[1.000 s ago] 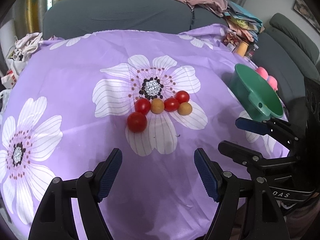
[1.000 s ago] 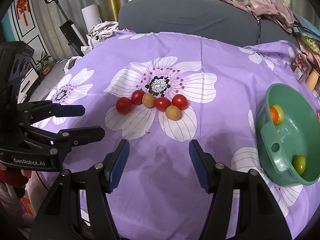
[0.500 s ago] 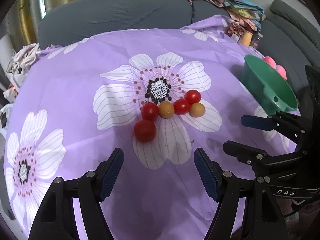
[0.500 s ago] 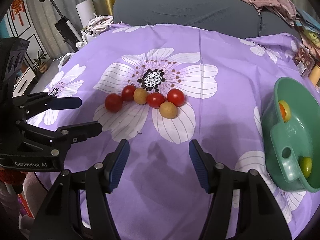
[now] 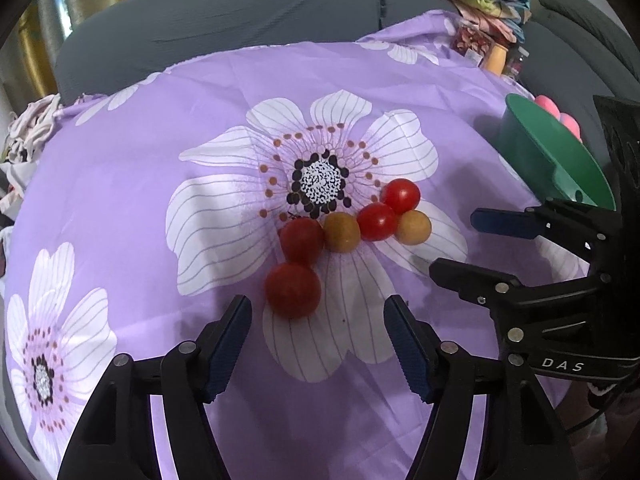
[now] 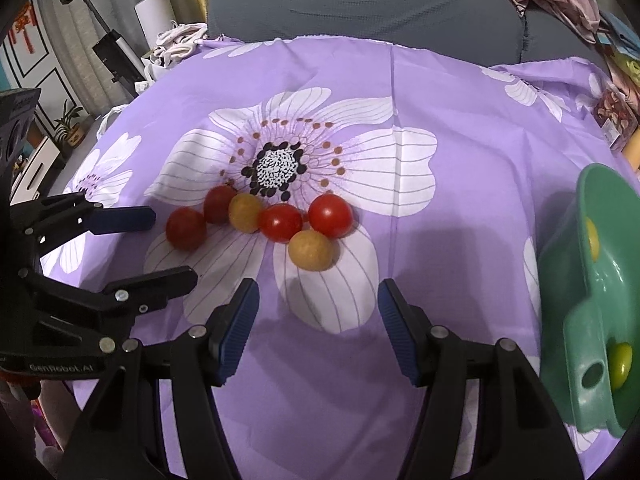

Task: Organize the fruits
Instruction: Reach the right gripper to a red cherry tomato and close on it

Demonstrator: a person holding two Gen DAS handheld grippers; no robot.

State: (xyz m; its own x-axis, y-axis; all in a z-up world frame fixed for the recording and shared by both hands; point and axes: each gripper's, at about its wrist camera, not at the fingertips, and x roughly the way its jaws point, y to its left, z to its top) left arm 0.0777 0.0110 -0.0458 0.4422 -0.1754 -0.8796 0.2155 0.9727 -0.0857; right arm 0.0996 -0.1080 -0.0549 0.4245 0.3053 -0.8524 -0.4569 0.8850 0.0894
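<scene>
I had both grippers angled down over the surface, which was draped in a purple cloth (image 5: 168,128) printed with big white flowers. The fruits sat in a tight cluster on the petals of the central flower: four red tomatoes and two yellow-brown ones, each touching a neighbour.

My left gripper (image 5: 318,330) stood with its fingers (image 5: 230,344) wide apart; they had just been closing a little, with nothing between them. The nearest red tomato (image 5: 293,290) lay just ahead of the tips, a shade toward the left finger, untouched. Behind it sat a second red tomato (image 5: 301,240), then a yellow-brown fruit (image 5: 341,232), another red tomato (image 5: 377,222), a red tomato at the far end (image 5: 400,196) and a second yellow-brown fruit (image 5: 414,227) beside it.

My right gripper (image 6: 318,326) was also parted and empty, its fingers (image 6: 240,328) about as wide as the left's looked. The yellow-brown fruit nearest it (image 6: 311,250) lay just in front of the gap, clear of both pads.

The green bowl (image 6: 576,336) stood at the right edge of the cloth, well apart from the cluster, with yellow-green fruits (image 6: 620,364) visible inside. A grey sofa (image 6: 360,4) ran behind the cloth, with clothes heaped on its back.
</scene>
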